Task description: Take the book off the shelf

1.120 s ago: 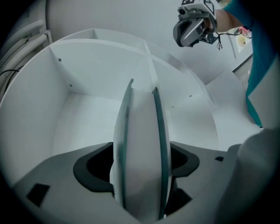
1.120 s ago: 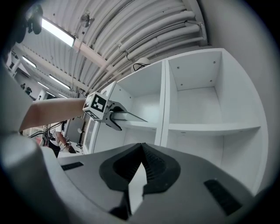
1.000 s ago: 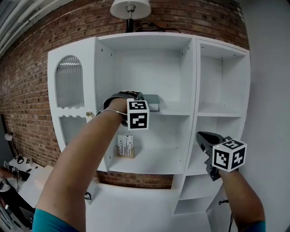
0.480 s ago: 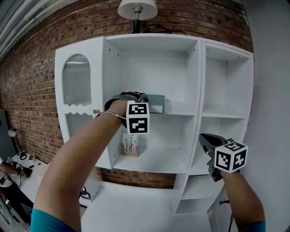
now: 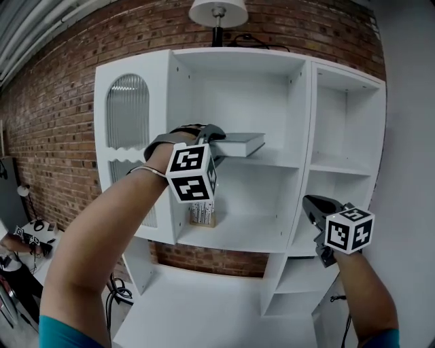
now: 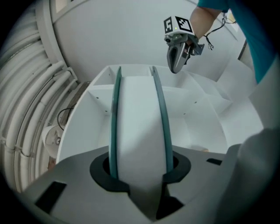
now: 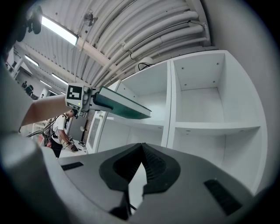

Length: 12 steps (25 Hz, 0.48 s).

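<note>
One teal-covered, white-paged book [image 5: 239, 144], clamped in left gripper [image 5: 216, 138], whose jaws have just been closing on its covers; held level before white cabinet [image 5: 307, 109] middle shelf; right gripper [image 5: 314, 206] jaws together, empty; one white lamp [image 5: 217, 10] on top

We hold the left gripper [image 5: 212, 138] level at the white shelf unit [image 5: 299, 109]. Its jaws have just been closing on a grey-green book [image 5: 239, 144], which juts out over the middle shelf [image 5: 275, 162]. Our right gripper [image 5: 314, 207] hangs lower, by the narrow right bay. A lamp [image 5: 217, 12] stands on top.
</note>
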Each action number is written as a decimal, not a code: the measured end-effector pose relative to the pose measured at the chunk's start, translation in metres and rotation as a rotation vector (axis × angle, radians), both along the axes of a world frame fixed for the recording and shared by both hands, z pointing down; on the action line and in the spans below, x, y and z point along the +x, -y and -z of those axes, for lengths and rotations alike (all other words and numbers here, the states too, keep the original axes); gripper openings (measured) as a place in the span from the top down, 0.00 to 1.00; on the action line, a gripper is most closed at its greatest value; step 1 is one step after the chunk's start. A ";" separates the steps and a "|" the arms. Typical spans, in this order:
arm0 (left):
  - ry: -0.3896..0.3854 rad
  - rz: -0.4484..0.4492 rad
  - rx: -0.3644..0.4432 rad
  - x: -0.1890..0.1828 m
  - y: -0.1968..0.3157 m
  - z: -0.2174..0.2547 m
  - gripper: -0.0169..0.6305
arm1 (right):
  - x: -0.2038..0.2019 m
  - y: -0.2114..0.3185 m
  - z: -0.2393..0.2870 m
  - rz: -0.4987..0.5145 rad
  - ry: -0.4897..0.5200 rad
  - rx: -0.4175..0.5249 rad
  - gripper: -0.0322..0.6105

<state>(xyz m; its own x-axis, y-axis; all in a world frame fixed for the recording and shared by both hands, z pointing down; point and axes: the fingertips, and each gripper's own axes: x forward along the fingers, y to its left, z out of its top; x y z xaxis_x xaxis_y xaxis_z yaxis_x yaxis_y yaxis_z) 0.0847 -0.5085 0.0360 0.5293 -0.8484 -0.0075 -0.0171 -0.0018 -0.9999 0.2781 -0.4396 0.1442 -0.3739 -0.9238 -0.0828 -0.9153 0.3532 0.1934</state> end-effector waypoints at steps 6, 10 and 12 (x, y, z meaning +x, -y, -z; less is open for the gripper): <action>-0.143 -0.071 -0.002 -0.022 -0.035 0.016 0.71 | -0.019 -0.008 0.005 0.021 -0.015 0.016 0.92; -0.198 -0.087 -0.001 -0.039 -0.052 0.019 0.71 | -0.032 -0.015 0.006 0.034 -0.019 0.018 0.92; -0.220 -0.093 -0.006 -0.048 -0.061 0.019 0.71 | -0.037 -0.018 0.008 0.039 -0.019 0.021 0.92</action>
<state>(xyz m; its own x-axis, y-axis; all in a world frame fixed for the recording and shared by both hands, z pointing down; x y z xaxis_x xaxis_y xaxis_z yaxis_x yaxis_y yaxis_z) 0.0369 -0.4479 0.0168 0.5909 -0.7967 -0.1269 -0.2344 -0.0190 -0.9719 0.2406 -0.4213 0.1365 -0.4117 -0.9064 -0.0942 -0.8968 0.3846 0.2185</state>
